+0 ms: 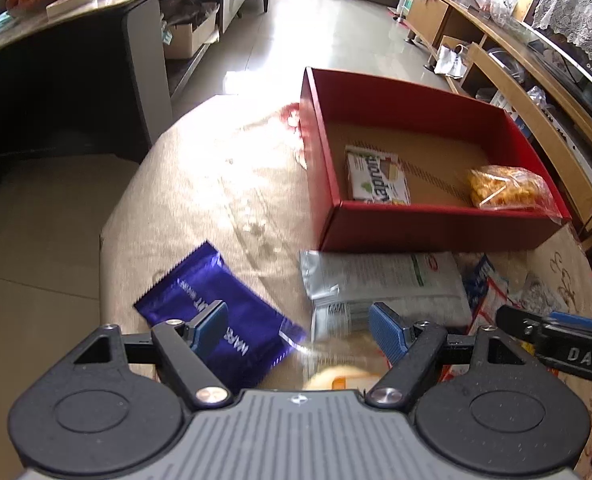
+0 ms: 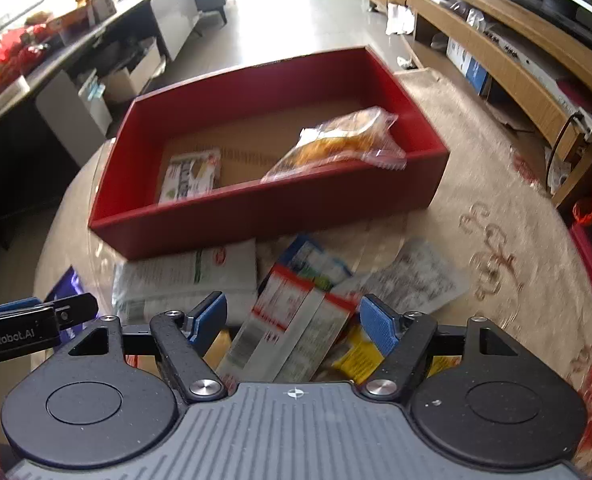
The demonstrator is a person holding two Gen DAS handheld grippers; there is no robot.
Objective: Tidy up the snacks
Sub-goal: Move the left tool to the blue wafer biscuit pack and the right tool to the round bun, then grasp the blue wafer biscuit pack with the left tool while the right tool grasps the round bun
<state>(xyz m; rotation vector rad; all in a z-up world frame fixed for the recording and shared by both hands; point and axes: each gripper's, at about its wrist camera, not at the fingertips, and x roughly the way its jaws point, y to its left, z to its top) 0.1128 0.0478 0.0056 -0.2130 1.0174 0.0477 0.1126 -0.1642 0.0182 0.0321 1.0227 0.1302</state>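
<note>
Both the left gripper (image 1: 298,330) and right gripper (image 2: 292,322) hang released, ribbed blue pads apart, over glossy crinkled snack packets (image 2: 296,312) beside the rectangular red cardboard box (image 2: 256,208) on the tablecloth.

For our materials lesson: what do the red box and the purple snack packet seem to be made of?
Red box: probably cardboard, matte red walls, with a bare brown floor inside. Purple snack packet: likely glossy foil or plastic film, judging by its shine and serrated end.
</note>
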